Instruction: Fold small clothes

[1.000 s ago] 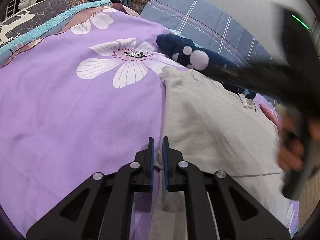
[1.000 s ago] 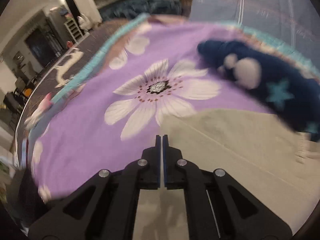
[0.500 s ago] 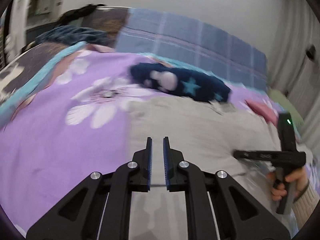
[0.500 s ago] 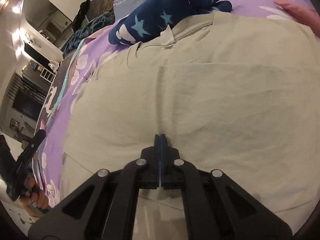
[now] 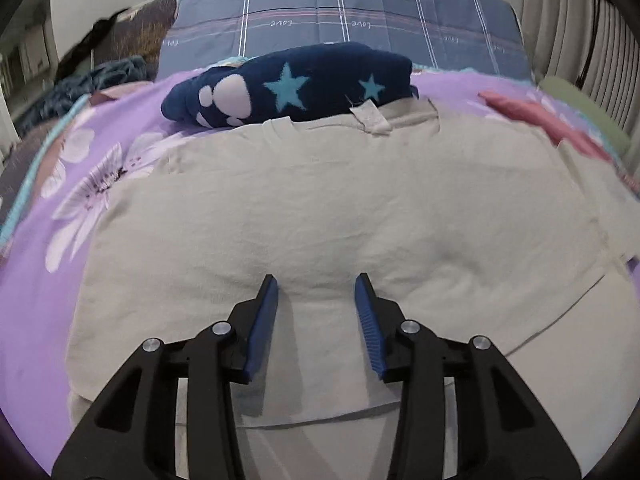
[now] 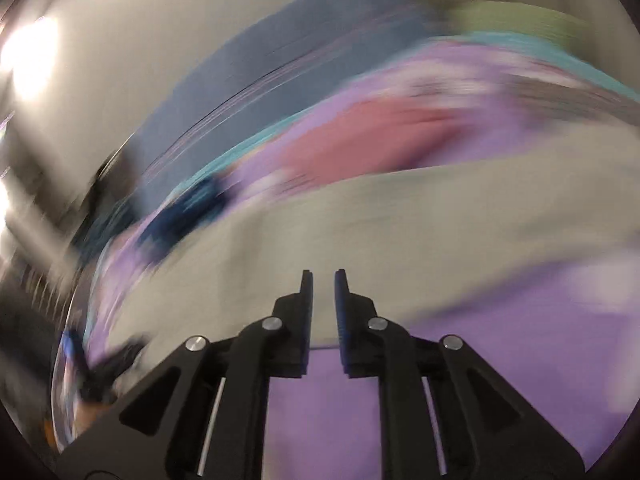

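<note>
The left gripper (image 5: 316,282) is opening, its jaws apart with nothing pinched, over the beige shirt (image 5: 340,208) lying flat beneath and ahead of it. The right gripper (image 6: 322,276), opening slightly, holds nothing; the blurred shirt (image 6: 400,220) lies just ahead.

right wrist view: motion-blurred throughout | pink cloth patch (image 6: 360,140) smeared, unidentifiable | beige cotton shirt (image 5: 320,216) cut off at bottom edge

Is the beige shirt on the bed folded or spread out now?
Mostly spread: the beige shirt lies flat on the purple sheet, collar far, though a doubled layer shows along its near edge.
</note>
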